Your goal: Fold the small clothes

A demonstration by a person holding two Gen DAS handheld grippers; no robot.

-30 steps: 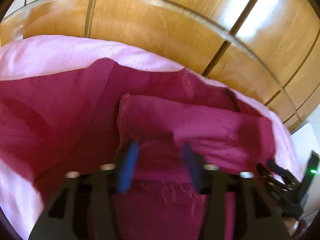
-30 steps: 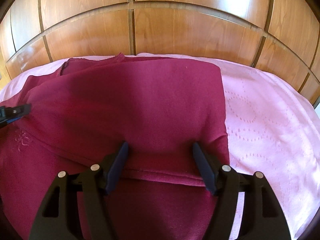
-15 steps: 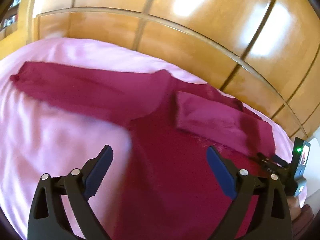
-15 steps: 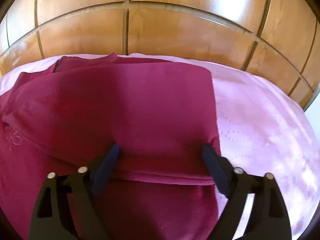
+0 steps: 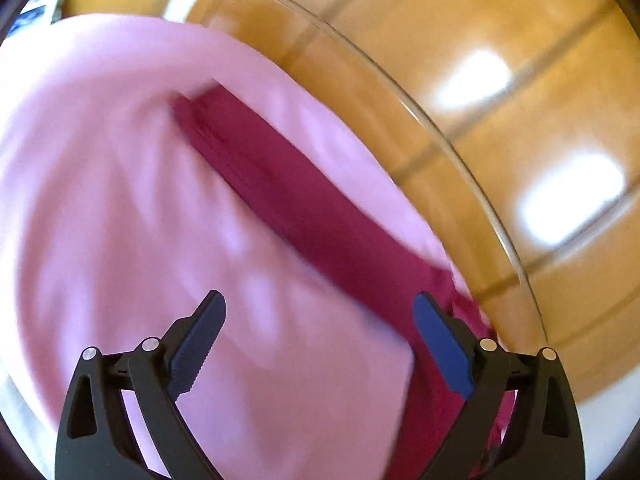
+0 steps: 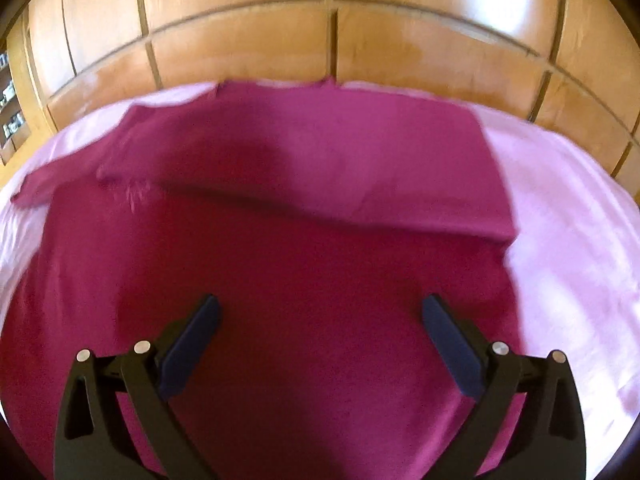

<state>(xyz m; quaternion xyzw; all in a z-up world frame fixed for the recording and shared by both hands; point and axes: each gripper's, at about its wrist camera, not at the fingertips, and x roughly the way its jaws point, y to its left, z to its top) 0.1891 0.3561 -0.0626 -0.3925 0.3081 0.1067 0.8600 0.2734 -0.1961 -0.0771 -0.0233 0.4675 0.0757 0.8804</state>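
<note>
A dark red long-sleeved top [image 6: 304, 240] lies flat on a pink bedsheet [image 6: 568, 240]. Its right sleeve is folded across the chest [image 6: 360, 168]. Its left sleeve [image 5: 288, 200] stretches straight out over the sheet in the blurred left wrist view. My left gripper [image 5: 320, 336] is open and empty above the sheet, beside that sleeve. My right gripper [image 6: 320, 336] is open and empty above the top's lower body.
A wooden panelled headboard [image 6: 332, 32] runs along the far edge of the bed, also seen in the left wrist view [image 5: 520, 128]. The pink sheet [image 5: 104, 200] spreads left of the sleeve. Shelves [image 6: 10, 120] show at the far left.
Both grippers let go of the folded sleeve and opened wide. The left gripper swung left toward the outstretched sleeve. The right gripper pulled back and up from the fold.
</note>
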